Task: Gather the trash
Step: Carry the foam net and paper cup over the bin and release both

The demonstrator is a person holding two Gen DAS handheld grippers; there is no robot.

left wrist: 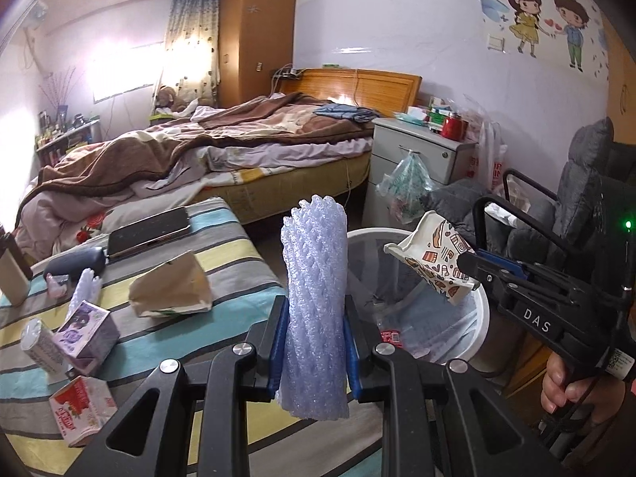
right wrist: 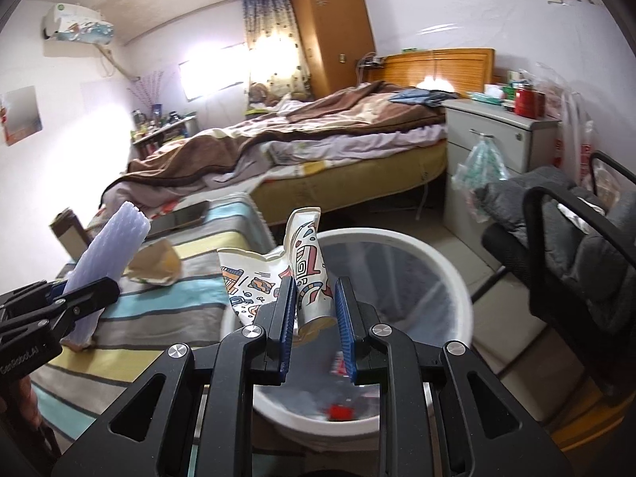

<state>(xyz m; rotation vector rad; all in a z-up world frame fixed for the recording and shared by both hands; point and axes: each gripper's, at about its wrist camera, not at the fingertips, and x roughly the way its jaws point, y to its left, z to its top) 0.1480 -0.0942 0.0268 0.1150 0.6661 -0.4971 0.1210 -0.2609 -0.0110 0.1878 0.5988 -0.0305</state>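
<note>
My left gripper (left wrist: 315,318) is shut on a white foam net sleeve (left wrist: 314,298), held upright beside the bin; the sleeve also shows in the right wrist view (right wrist: 107,254). My right gripper (right wrist: 316,306) holds a crushed patterned paper cup (right wrist: 306,270) over the white trash bin (right wrist: 453,278). Its jaws stand a little apart, the cup touching the left pad, so I cannot tell if it still grips. The cup (left wrist: 433,254) and bin (left wrist: 481,306) show in the left wrist view too. The bin holds a red scrap (right wrist: 342,411).
A striped-cloth table (left wrist: 167,338) at left carries a crumpled brown paper bag (left wrist: 171,286), small cartons (left wrist: 85,330), a phone (left wrist: 149,230) and a dark case (left wrist: 75,264). A bed (left wrist: 222,151) stands behind, a nightstand (left wrist: 417,159) and a grey chair (right wrist: 576,246) to the right.
</note>
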